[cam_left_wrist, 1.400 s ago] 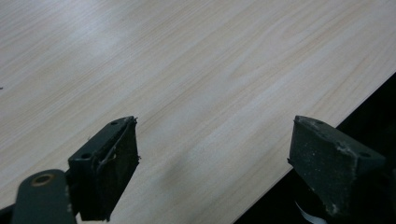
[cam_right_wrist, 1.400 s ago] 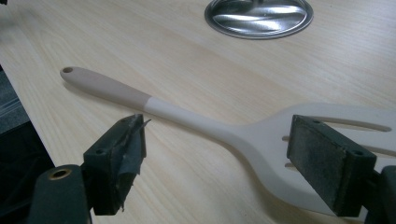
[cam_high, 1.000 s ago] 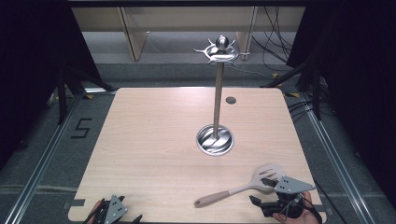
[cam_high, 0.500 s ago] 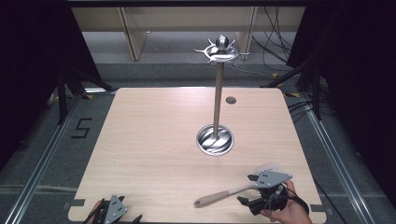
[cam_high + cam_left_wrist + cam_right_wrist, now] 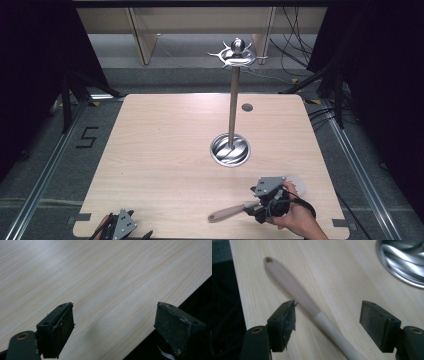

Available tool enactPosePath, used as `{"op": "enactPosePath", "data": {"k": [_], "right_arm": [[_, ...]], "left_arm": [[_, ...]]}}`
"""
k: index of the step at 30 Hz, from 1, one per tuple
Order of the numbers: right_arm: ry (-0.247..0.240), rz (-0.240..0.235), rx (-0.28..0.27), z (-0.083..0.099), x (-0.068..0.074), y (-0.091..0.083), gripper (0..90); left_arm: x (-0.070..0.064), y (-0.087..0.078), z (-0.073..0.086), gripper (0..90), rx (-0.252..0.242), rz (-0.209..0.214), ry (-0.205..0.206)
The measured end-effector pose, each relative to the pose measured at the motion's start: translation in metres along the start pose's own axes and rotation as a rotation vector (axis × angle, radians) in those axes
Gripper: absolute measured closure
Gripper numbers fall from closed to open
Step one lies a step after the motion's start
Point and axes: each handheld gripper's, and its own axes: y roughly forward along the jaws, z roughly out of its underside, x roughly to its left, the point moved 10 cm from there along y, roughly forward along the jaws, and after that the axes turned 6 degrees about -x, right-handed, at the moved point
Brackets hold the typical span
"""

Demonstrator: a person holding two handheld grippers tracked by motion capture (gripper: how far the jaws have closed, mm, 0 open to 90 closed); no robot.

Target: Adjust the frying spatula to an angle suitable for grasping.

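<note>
- Pale wood table [image 5: 165,150] carries the whole scene, ringed by dark floor and curtains; its near edge runs just under and behind both grippers, so anything knocked toward the person has little surface left to land on.
- Ahead of the right gripper, a chrome utensil stand [image 5: 232,105] rises from a round mirrored base [image 5: 404,262] to a crown of hooks well above the gripper. A tool swung up carelessly toward those hooks could strike the thin pole and rock the stand.
- Right gripper [image 5: 328,325], seen from above at the near right of the table [image 5: 267,200], has its jaws spread wide and clamped on nothing. They straddle the spatula, one pad on either side with clear gaps.
- Left gripper [image 5: 115,327] waits at the near left corner [image 5: 120,225], jaws equally wide and empty, one jaw already past the table edge; it is too far off to steady anything.
- Spatula [image 5: 312,307] lies flat between the right jaws, its tan handle running forward and to the jaws' left to a hanging hole, its white neck passing back beneath the gripper. It crosses the jaws at a slant, so a closing pinch would probably twist or squirt it sideways. The rounded handle looks slippery, and a grip this far from the blade could let the heavy end droop.
</note>
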Motion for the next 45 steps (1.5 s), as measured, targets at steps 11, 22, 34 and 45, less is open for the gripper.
{"op": "enactPosePath", "data": {"k": [11,22,34,45], "right_arm": [[-0.044,-0.035,0.118,0.004,0.006,0.017,41.2],[-0.076,-0.076,0.199,0.008,0.009,0.023,51.5],[-0.084,-0.098,0.258,0.014,0.008,0.024,58.9],[-0.13,-0.11,0.343,0.011,0.01,0.026,60.3]], "left_arm": [[-0.002,0.0,-0.002,15.0,-0.014,0.014,0.008],[-0.003,0.001,-0.003,15.0,-0.03,0.014,-0.005],[-0.002,-0.001,-0.001,15.1,-0.002,0.025,0.031],[-0.004,0.0,0.0,15.1,-0.006,0.026,0.01]]}}
